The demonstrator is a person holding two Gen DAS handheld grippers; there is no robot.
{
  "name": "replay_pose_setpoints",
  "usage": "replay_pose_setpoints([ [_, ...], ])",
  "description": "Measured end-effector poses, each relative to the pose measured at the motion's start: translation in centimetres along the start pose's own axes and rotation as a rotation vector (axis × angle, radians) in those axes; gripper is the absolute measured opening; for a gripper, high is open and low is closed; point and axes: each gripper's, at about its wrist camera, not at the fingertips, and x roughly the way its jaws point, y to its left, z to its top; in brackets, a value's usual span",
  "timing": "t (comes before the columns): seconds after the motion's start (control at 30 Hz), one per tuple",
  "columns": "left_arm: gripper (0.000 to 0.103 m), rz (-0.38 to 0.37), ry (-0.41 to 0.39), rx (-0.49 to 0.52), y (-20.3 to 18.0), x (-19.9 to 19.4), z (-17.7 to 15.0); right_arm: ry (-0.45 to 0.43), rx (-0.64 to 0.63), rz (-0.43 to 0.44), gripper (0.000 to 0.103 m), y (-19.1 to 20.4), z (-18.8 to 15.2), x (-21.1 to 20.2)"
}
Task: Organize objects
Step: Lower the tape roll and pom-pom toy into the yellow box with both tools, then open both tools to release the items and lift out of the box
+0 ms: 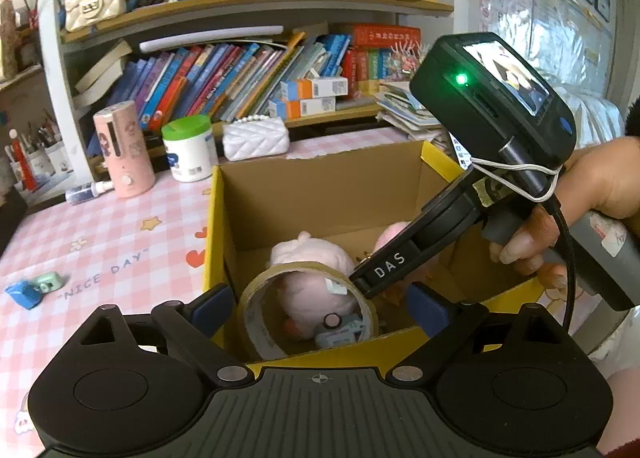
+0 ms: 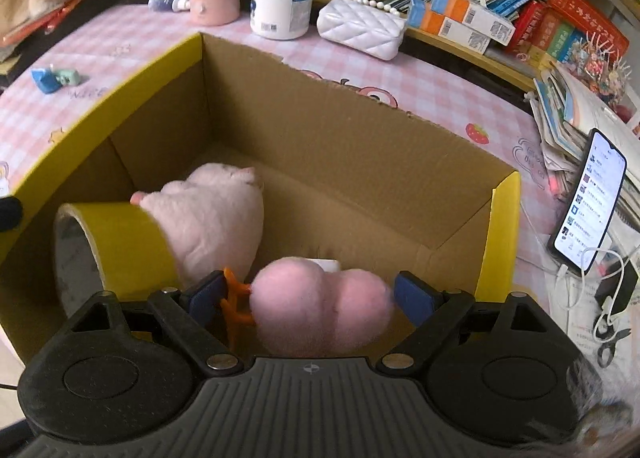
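A yellow-edged cardboard box [image 1: 320, 186] [image 2: 340, 138] stands on the pink checked table. Inside it lie a pale pink plush [image 1: 304, 254] [image 2: 216, 226], a roll of tape [image 1: 256, 318] [image 2: 120, 242] standing on edge, and a small blue toy [image 1: 340, 332]. My left gripper [image 1: 320, 308] is open, its fingers either side of the tape roll at the box's near wall. My right gripper [image 2: 312, 298] is open over the box, with a pink fluffy toy with orange feet [image 2: 320, 306] between its fingers; its body also shows in the left wrist view [image 1: 460, 218].
On the table lie small blue and green toys [image 1: 34, 288] [image 2: 54, 78], a pink cylinder [image 1: 124, 150], a green-lidded white jar [image 1: 190, 150] [image 2: 282, 2] and a white quilted purse [image 1: 256, 138] [image 2: 360, 28]. Bookshelves stand behind. A phone [image 2: 588, 198] leans at right.
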Motion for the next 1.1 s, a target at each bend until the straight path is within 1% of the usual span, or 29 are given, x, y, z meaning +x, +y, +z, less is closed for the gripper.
replay_pose_setpoints([
  [0.1,0.096,0.005,-0.012,-0.011,0.2,-0.6,-0.1,-0.008,0.016,-0.002,0.09,-0.1,-0.2,-0.2],
  [0.17,0.096,0.01,-0.024,-0.021,0.5,-1.1,-0.2,-0.032,0.047,-0.008,0.091,-0.2,-0.3,-0.8],
  [0.23,0.098,0.016,-0.032,-0.031,0.8,-1.6,-0.3,-0.056,0.076,-0.006,0.095,-0.3,-0.6,-1.6],
  [0.27,0.099,0.021,-0.036,-0.034,0.9,-1.9,-0.4,-0.071,0.088,-0.015,0.095,-0.3,-0.7,-2.1],
  [0.4,0.1,0.04,-0.061,-0.055,1.8,-3.2,-0.8,-0.147,0.135,-0.051,0.095,0.1,-1.6,-4.7],
  [0.57,0.1,0.053,-0.088,-0.087,3.1,-5.1,-1.4,-0.254,0.232,-0.1,0.096,0.6,-3.6,-8.6],
  [0.67,0.1,0.053,-0.102,-0.1,3.8,-6.1,-2.0,-0.33,0.32,-0.151,0.096,0.8,-5.1,-10.7],
  [0.77,0.1,0.051,-0.105,-0.106,4.4,-7.0,-2.7,-0.372,0.412,-0.189,0.096,1.1,-6.7,-12.4],
  [0.93,0.1,0.054,-0.092,-0.116,5.8,-8.5,-4.2,-0.402,0.511,-0.258,0.096,2.6,-9.3,-14.1],
  [1.03,0.1,0.065,-0.069,-0.13,7.0,-9.0,-5.3,-0.399,0.569,-0.3,0.096,4.2,-10.9,-14.5],
  [1.1,0.1,0.077,-0.052,-0.137,7.7,-9.2,-6.0,-0.385,0.603,-0.313,0.096,5.3,-11.8,-14.3],
])
